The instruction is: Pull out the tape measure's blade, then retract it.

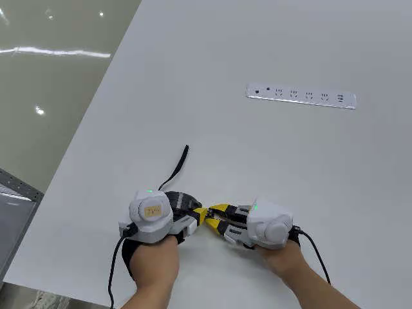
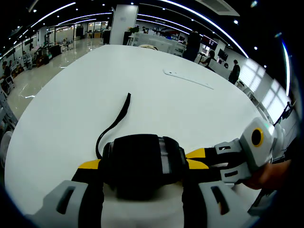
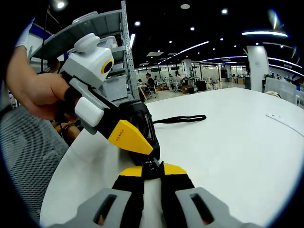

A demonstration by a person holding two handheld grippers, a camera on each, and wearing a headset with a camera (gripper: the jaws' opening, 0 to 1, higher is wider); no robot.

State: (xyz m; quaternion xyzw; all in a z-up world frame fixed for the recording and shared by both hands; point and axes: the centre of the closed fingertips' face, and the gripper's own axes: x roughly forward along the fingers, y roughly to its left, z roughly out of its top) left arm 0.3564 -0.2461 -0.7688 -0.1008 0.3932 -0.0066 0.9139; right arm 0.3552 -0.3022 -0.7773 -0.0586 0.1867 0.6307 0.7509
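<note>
A black tape measure with a grey band sits clamped between the yellow-tipped jaws of my left gripper, low over the white table. Its black wrist strap trails away across the table. In the head view the case is at the near edge between both grippers. My right gripper meets the case from the other side, jaws pinched together on the blade's end hook at the case mouth. No length of blade shows outside the case.
A white power strip lies on the far right of the table. The table's left edge drops to a glossy floor. A metal shelf rack and a mesh chair stand beside the table.
</note>
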